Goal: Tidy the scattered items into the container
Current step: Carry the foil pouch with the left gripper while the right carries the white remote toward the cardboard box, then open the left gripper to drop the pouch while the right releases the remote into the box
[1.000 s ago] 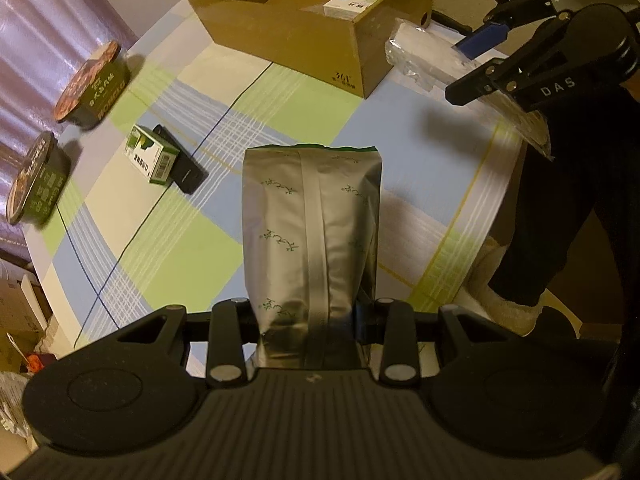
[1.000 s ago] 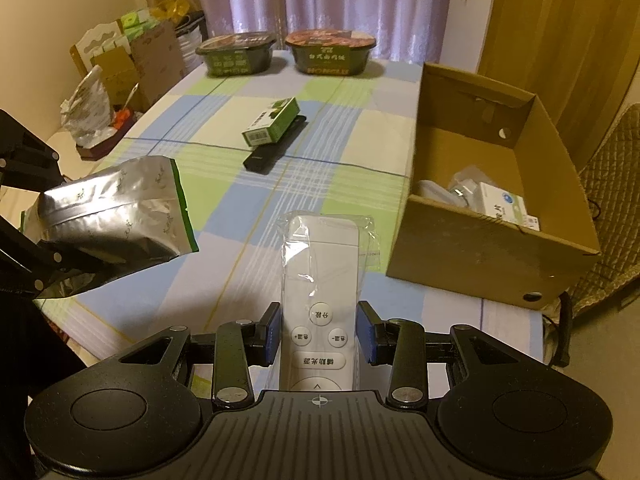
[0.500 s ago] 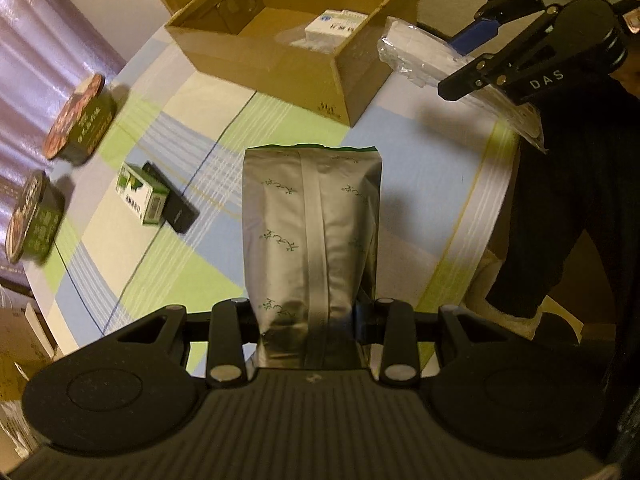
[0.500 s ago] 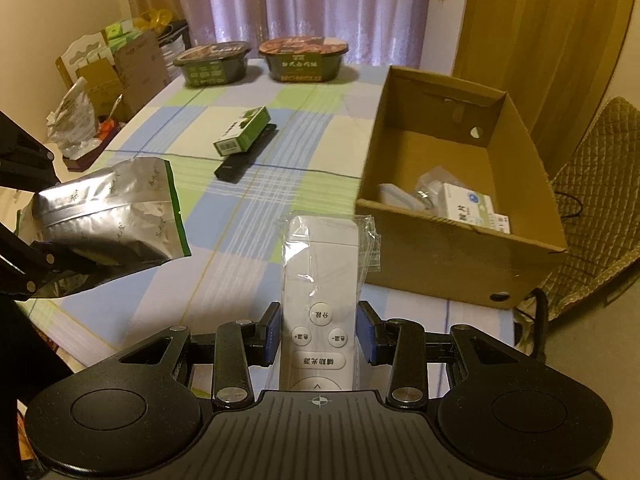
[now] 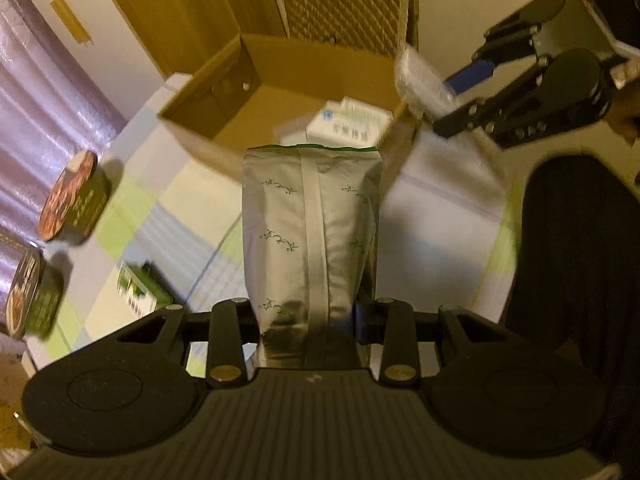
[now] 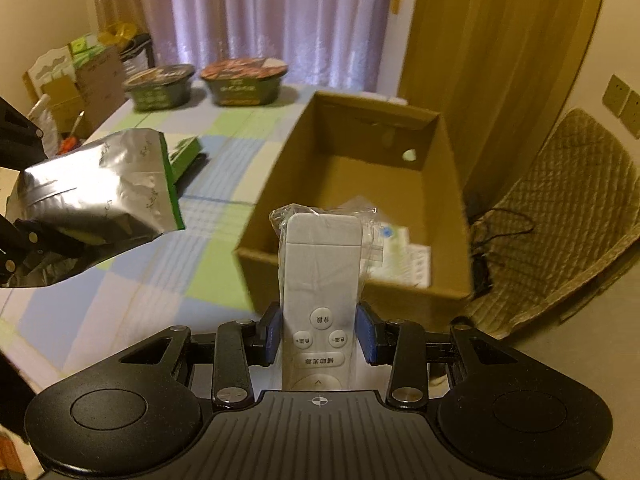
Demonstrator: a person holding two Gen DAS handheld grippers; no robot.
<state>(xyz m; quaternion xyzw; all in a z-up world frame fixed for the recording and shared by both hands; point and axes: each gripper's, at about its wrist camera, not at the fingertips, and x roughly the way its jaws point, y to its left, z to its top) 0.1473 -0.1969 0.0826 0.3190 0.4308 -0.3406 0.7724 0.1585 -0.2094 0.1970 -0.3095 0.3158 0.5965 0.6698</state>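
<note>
Two loads: foil pouch (image 5: 310,236) is clamped in the left gripper (image 5: 310,320); a plastic-wrapped white remote (image 6: 320,280) is clamped in the right gripper (image 6: 320,338).
Change: both grippers have been carried toward the cardboard box (image 6: 440,136) over the last second; the remote tip is now seen over the near wall, the pouch top at the near rim.
Meaning: drop-off is judged close; release not yet done.
Pose, left: pouch held lengthwise, pointed at the box.
Pose, right: remote held flat, buttons up, aimed into the box, above the white carton (image 6: 404,256) already inside.
Left on table: two noodle bowls (image 6: 244,80), green small box (image 5: 138,292).
</note>
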